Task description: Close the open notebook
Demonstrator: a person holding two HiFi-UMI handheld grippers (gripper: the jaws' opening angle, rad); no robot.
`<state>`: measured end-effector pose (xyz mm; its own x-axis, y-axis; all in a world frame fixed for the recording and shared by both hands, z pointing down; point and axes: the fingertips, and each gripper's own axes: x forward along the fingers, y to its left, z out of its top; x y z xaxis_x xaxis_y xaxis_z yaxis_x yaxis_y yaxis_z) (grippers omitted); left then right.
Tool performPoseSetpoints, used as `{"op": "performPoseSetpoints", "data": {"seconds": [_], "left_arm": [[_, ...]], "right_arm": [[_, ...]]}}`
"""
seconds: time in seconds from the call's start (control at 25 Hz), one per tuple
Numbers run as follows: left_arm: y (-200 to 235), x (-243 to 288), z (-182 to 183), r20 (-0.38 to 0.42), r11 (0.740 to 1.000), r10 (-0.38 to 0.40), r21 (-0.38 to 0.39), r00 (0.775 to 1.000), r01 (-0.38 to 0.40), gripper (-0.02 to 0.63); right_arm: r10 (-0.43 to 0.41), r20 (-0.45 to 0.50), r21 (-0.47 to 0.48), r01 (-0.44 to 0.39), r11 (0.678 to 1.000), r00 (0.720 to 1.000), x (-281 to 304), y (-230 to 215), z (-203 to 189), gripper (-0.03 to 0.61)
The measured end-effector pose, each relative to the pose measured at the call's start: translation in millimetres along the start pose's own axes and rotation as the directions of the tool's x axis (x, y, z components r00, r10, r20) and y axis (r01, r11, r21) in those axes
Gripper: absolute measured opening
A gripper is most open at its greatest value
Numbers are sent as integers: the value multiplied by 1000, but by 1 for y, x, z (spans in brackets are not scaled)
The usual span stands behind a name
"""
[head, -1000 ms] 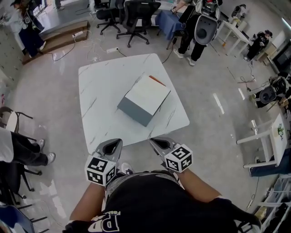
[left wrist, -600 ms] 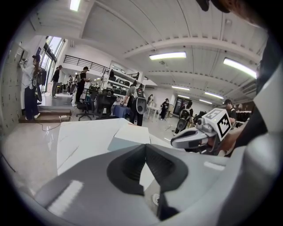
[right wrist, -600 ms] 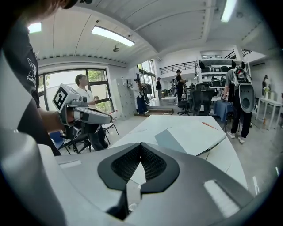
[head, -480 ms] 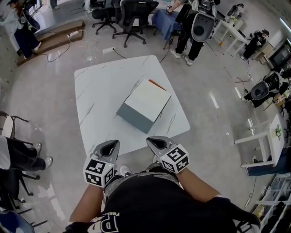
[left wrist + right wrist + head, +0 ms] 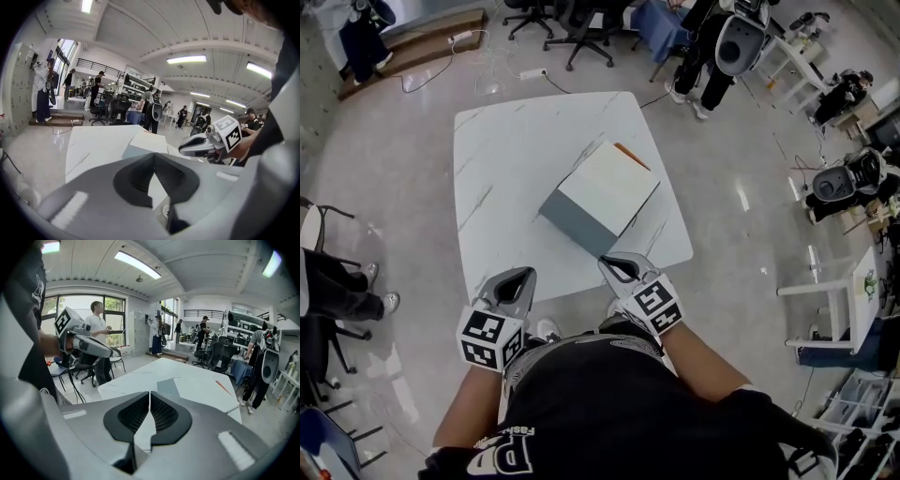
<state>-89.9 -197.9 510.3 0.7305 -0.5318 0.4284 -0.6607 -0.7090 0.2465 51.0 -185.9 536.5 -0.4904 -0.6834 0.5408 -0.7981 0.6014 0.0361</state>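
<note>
Notebook [image 5: 605, 192] sits about mid-table on the white marbled table [image 5: 506, 169], skewed to the table edges. It shows one white face and one grey face; grey side faces the table's near edge. Can't tell from the views whether the grey part lies flat or stands up. Orange pen [image 5: 630, 156] on the table just beside the notebook's far edge, looks to be touching or nearly so. Left gripper [image 5: 520, 275] is over the table's near edge, tips pointing in toward the table centre, jaws closed tip to tip, nothing between them. Right gripper [image 5: 609, 261] is also at the table's near edge, close to the notebook's grey corner but not touching it; jaws pressed together, only a thin slit between the pads, nothing held. Both are angled down toward the tabletop, and their marker cubes sit off the table on the person's side. Rest of the tabletop is bare. Office chairs [image 5: 581, 28] and standing people [image 5: 712, 56] are on the floor past the table's far edge; a seated person's legs [image 5: 342, 291] are off the table's left side.
</note>
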Motion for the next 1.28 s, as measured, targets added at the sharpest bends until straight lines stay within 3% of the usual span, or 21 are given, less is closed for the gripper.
{"op": "performPoseSetpoints", "data": {"seconds": [0.4,0.56,1.0,1.28], "left_arm": [[-2,2,0,2,1000,-5,-6,1000,5,58],[0,1,-2,-2,1000,-4,-19,1000,4,58],[4,-4,-12,-10,999,5,-36,1000,-5,58],[3,-8,-21,-25,999,13,-49,1000,-14,58]], "right_arm": [[20,-19,-60,-21,998,1000,6,6,-1,2],[3,-59,-150,-12,989,998,8,6,-12,57],[-30,-149,-236,-6,972,988,21,3,-48,57],[-67,-221,-425,-34,904,973,32,0,-74,57]]}}
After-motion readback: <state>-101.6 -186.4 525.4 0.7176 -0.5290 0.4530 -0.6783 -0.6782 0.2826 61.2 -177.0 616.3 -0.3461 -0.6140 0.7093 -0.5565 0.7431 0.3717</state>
